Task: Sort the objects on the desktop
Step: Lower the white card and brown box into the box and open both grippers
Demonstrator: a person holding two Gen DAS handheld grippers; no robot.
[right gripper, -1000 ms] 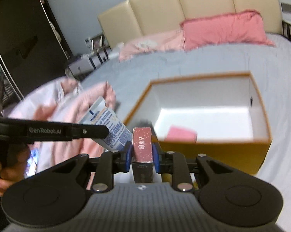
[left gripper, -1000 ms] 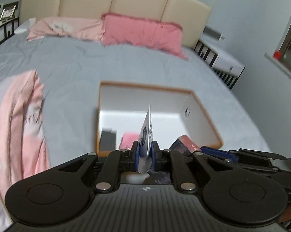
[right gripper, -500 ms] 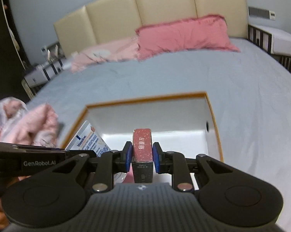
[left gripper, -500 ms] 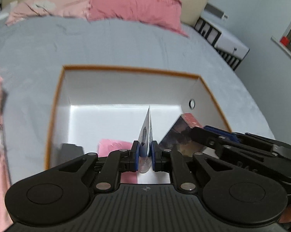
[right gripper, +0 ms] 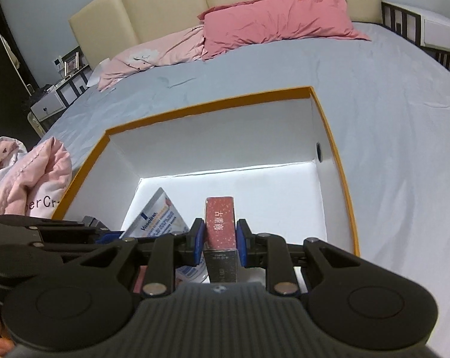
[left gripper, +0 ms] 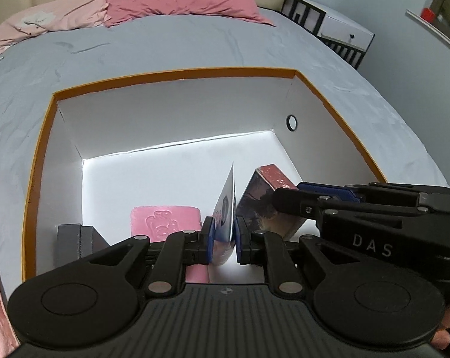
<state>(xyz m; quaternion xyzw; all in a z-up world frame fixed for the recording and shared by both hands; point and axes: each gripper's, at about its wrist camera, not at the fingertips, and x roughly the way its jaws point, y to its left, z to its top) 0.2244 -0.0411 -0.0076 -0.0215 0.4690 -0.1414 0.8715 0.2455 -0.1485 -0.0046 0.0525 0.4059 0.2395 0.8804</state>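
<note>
From the left wrist view: left gripper (left gripper: 224, 240) closed on a thin white and blue packet (left gripper: 226, 205), held edge-on and upright between the blue pads, above the open box (left gripper: 177, 74) with orange rim and white inside. On the box floor, a pink item (left gripper: 165, 219) just left of the pads and a dark grey block (left gripper: 74, 243) near the left wall. Right gripper (left gripper: 287, 197) reaching in from the right, clamped on a red carton (left gripper: 268, 197), just beside the packet. From the right wrist view: carton (right gripper: 220, 225) pinched upright between the pads of the right gripper (right gripper: 220, 243), over the box (right gripper: 338, 161); packet (right gripper: 156, 216) seen by its flat face here, with blue print, to the left. Grey block not visible here. Pink blanket (right gripper: 30, 179) on the grey bed (right gripper: 374, 89), left of the box.
</note>
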